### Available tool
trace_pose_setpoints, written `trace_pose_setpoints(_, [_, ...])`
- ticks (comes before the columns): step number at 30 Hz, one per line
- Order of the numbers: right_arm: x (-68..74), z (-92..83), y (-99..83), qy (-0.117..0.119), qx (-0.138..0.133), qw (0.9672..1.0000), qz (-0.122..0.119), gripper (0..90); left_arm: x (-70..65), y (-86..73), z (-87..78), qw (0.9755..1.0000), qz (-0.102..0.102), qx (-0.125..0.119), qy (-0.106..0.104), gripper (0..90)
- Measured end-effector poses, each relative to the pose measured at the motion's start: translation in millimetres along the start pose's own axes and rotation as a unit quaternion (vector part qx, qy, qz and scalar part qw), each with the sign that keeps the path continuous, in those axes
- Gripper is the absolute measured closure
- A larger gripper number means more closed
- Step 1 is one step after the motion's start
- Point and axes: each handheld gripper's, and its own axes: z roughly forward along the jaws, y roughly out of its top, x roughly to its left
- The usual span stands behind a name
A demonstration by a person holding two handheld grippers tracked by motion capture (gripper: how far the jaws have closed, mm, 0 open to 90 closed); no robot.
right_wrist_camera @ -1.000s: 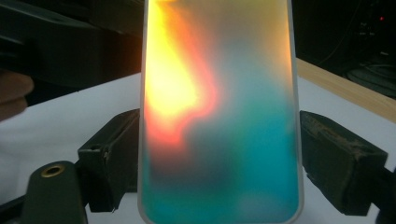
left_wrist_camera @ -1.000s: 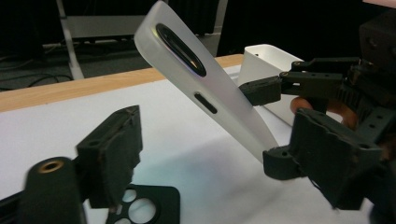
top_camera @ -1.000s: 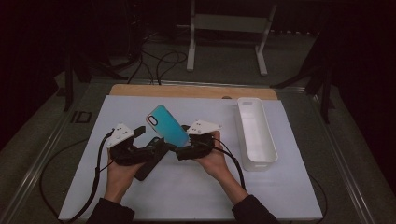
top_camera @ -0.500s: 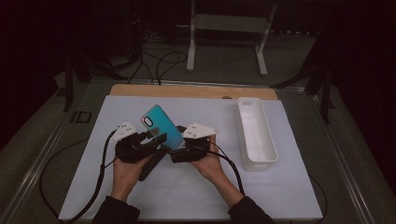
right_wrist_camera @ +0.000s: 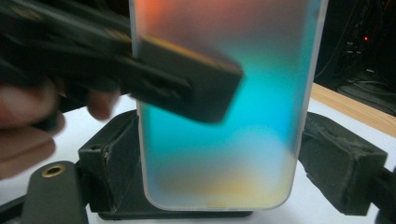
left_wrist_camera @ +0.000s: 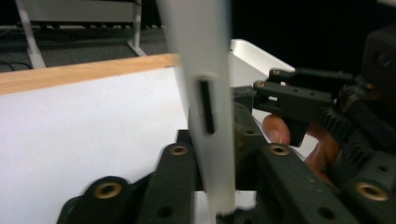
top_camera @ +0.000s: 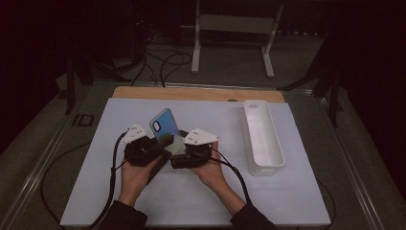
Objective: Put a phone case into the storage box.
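Observation:
A phone in a teal case (top_camera: 164, 128) stands tilted up above the middle of the white mat, held between both grippers. My left gripper (top_camera: 162, 143) is shut on it. In the left gripper view the case's pale edge (left_wrist_camera: 205, 93) runs up between the two jaws. My right gripper (top_camera: 176, 149) holds the phone's lower end. In the right gripper view its padded jaws press against both long sides of the phone (right_wrist_camera: 224, 130). One left jaw (right_wrist_camera: 187, 84) crosses the phone's face there. The right gripper (left_wrist_camera: 299, 98) and a fingertip show beyond the phone in the left gripper view.
A long white tray (top_camera: 262, 139) lies on the right side of the white mat (top_camera: 215, 201). A wooden strip (top_camera: 191, 93) borders the mat's far edge. Cables trail from both grippers toward the front and left. A metal stand (top_camera: 230, 21) is behind the table.
Both hands have drawn closer together around the phone. The phone has turned more upright and now looks narrower from above.

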Motion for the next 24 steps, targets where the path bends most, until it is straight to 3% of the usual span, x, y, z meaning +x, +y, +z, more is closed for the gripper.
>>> trace_pose_setpoints(3, [2.9,0.9,-0.6,-0.007,0.004,0.9999,-0.014,16.7,-0.2,-1.8,2.9,1.0000,0.000,0.001,-0.003,85.3])
trace_pose_setpoints(9, [2.2,1.3,-1.5,-0.008,0.010,0.9998,-0.016,16.2,-1.0,-1.8,4.1,1.0000,0.002,0.008,-0.002,86.5])
trace_pose_setpoints(17, [-0.1,1.7,-4.8,0.002,0.048,0.9985,-0.025,10.0,0.6,-2.0,-0.3,1.0000,0.004,0.006,0.002,86.7])
trace_pose_setpoints(22, [-0.2,-0.5,-4.0,0.000,0.055,0.9980,-0.032,10.0,2.3,-3.8,-2.2,1.0000,0.003,0.005,0.007,86.7])
trace_pose_setpoints(24, [-3.7,-8.6,-1.3,-0.001,0.063,0.9974,-0.036,10.0,3.2,-5.0,-3.1,0.9999,0.003,0.005,0.010,86.7])
